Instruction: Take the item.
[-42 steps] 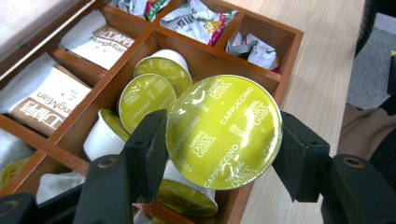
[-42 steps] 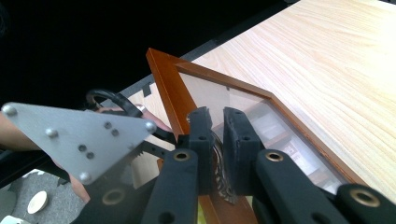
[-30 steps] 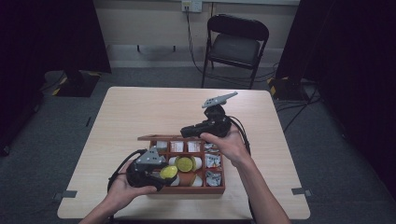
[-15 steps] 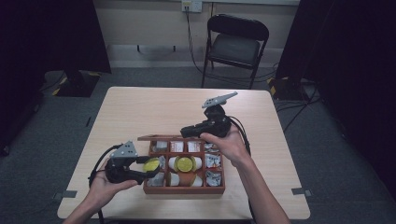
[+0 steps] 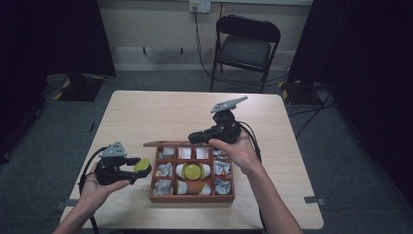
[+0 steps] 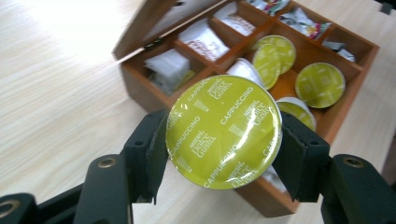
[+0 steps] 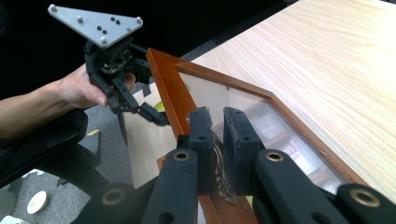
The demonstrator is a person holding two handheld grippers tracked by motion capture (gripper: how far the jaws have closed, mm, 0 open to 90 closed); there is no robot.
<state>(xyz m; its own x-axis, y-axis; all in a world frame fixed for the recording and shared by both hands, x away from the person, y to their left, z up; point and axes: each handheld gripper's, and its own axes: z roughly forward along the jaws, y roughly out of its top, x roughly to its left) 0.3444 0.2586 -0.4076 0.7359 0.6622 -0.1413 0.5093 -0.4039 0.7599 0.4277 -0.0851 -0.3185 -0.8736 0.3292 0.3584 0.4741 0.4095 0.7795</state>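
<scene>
Left gripper view: round glossy green capsule [image 6: 224, 132], black jaws.

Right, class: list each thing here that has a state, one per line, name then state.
Wooden compartment box: open.
Glass-paned wooden lid: raised, held up by the right tongs.
Right tongs: shut on the lid's frame.
Left tongs: shut on a capsule.
Green-foil cappuccino capsule: lifted out, left of the box.
Black folding chair: unfolded, unoccupied.
</scene>
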